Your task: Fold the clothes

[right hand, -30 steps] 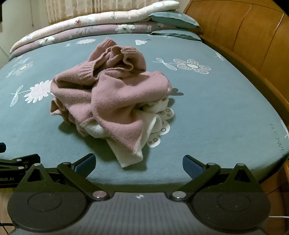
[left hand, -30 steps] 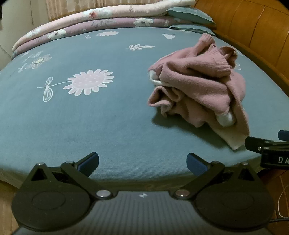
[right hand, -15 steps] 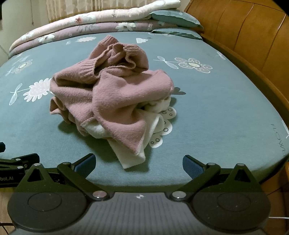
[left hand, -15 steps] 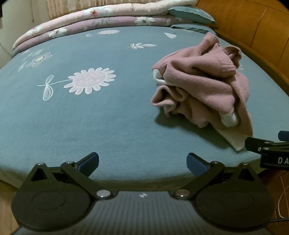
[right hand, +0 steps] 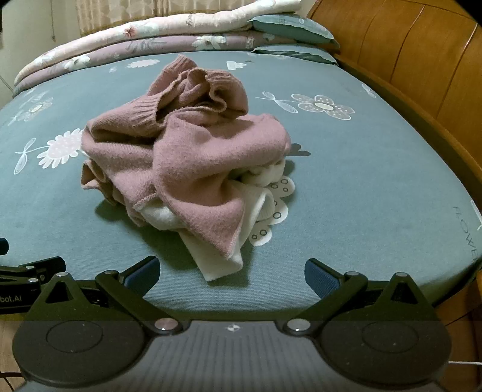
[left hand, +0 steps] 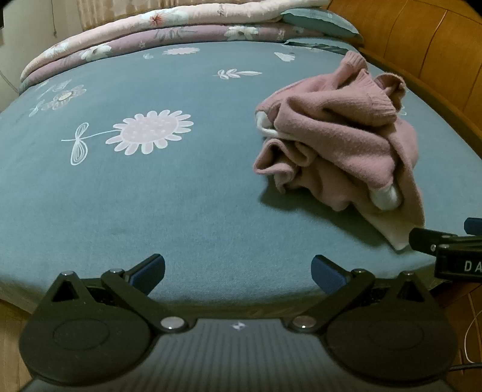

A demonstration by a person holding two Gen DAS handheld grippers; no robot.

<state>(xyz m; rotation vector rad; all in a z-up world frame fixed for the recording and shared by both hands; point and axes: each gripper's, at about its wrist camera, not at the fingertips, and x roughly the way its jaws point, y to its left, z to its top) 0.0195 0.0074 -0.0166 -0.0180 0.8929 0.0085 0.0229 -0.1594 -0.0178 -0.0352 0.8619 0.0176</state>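
A bed (left hand: 150,196) fills both views, covered by a teal sheet printed with pale daisies. A wooden headboard (right hand: 421,54) of curved orange-brown panels runs along its right side. At the far end lie folded floral quilts (right hand: 135,36) in pink and mauve, with teal pillows (right hand: 289,27) stacked beside them near the headboard.

A pink knitted sweater (right hand: 186,150) lies crumpled in a heap on the sheet, towards the near edge of the bed. Its ribbed cuffs and hem curl up at the top of the heap. A white garment (right hand: 223,259) is tangled in beneath it, and a flap of this sticks out from under the pink knit towards the near edge. In the left wrist view the same heap (left hand: 340,141) sits to the right of centre.

The left hand-held gripper (left hand: 238,271) hovers at the near edge of the bed, its blue-padded fingers spread wide and grasping nothing, well apart from the heap. The right hand-held gripper (right hand: 232,274) is likewise released, its jaws wide and empty, with the white flap lying just ahead of the gap between them without touching either pad. Each tool shows at the edge of the other's view.
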